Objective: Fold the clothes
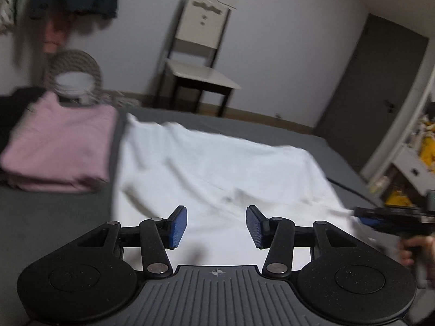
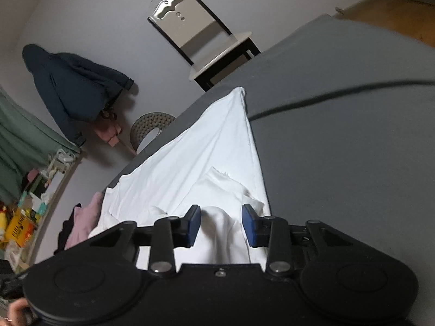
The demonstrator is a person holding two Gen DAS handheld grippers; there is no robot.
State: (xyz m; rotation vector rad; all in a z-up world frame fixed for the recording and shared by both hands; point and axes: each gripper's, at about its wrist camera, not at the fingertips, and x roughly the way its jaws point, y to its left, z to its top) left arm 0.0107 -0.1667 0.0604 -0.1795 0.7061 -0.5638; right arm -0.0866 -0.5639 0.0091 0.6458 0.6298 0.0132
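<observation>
A white garment lies spread on the grey bed. My left gripper hangs open just above its near edge, with nothing between the blue pads. In the right wrist view the same white garment runs away from me towards the bed's far corner. My right gripper is open over a bunched fold of it, the cloth rising between the blue pads but not pinched. The right gripper also shows at the right edge of the left wrist view, held by a hand.
A folded pink garment lies on the bed left of the white one, with dark clothing behind it. A chair, a woven stool and a dark door stand beyond. A black cable crosses the bed.
</observation>
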